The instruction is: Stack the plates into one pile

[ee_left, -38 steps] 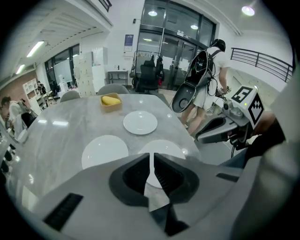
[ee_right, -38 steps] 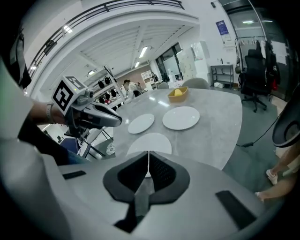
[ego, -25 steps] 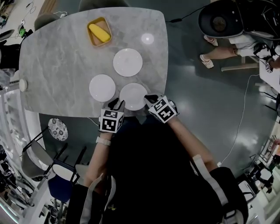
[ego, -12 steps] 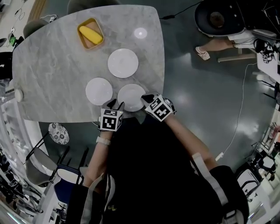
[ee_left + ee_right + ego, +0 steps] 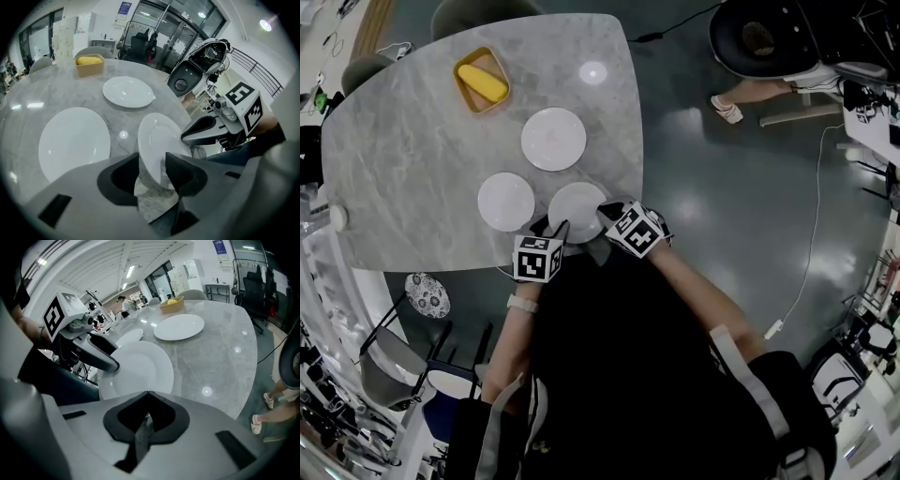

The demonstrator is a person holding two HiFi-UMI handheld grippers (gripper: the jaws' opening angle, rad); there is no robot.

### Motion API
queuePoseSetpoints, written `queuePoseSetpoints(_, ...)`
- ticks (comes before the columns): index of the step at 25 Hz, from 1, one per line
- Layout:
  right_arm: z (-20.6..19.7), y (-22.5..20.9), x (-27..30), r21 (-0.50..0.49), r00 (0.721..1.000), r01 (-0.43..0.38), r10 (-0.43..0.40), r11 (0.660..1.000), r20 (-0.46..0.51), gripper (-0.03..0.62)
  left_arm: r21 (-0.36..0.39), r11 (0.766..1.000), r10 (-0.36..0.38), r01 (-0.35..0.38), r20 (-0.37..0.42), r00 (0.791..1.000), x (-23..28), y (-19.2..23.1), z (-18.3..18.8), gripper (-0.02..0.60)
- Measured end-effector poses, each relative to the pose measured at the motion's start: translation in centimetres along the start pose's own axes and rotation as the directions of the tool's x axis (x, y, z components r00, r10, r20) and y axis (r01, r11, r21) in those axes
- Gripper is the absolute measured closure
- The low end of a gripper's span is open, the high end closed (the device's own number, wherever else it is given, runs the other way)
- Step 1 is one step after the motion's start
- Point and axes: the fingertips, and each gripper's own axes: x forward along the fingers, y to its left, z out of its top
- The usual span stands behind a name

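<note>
Three white plates lie apart on the marble table [image 5: 412, 159]: a far plate [image 5: 553, 139], a left plate [image 5: 506, 201] and a near plate [image 5: 577, 204] by the front edge. My left gripper [image 5: 550, 228] is at the near plate's left rim. Its jaws have just been opening, and in the left gripper view the left gripper [image 5: 151, 161] straddles the near plate [image 5: 157, 136] without pinching it. My right gripper [image 5: 607, 212] is at that plate's right rim. In the right gripper view the right gripper [image 5: 148, 393] is closed where the near plate [image 5: 140, 366] meets its tips.
A wooden tray [image 5: 482, 81] holding something yellow stands at the table's far side. A small round object [image 5: 337, 217] sits at the left edge. Beyond the table's right edge are a person's feet [image 5: 727, 111] and a cable [image 5: 811, 253] on the floor.
The left gripper has sunk a little toward the near plate's rim and its jaws look wider. The right gripper and the three plates have kept their places.
</note>
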Motion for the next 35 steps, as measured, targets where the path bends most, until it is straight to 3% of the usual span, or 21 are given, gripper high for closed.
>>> queuePoseSetpoints(9,-0.1,-0.3,-0.1,0.020,1.000,0.017,-0.017,1.000,-0.011,0.576,0.003,1.000,-0.028,0.028,0.025,0.999,0.6,-0.1,0.8,0.442)
queuePoseSetpoints(16,-0.1,-1.9,-1.7,0.071,0.995,0.100,-0.101,0.992,0.011,0.576,-0.004,0.996,-0.091,0.092,0.062,0.994,0.7,0.0,2.3,0.479)
queuePoseSetpoints(20,0.0,-2.7,-2.7,0.135,0.991,0.129,-0.133,0.982,0.020,0.576,-0.092,0.977,-0.177,0.190,0.133,0.975,0.3,0.4,3.8,0.521)
queuePoseSetpoints(25,-0.2,-3.0,-3.6,0.164,0.986,0.164,-0.168,0.973,0.011,0.576,-0.189,0.938,-0.249,0.290,0.214,0.945,-0.6,1.5,6.2,0.558)
queuePoseSetpoints(35,-0.6,-2.9,-4.2,0.207,0.975,0.220,-0.222,0.953,-0.017,0.576,-0.214,0.911,-0.285,0.352,0.291,0.913,-1.6,4.5,11.0,0.560)
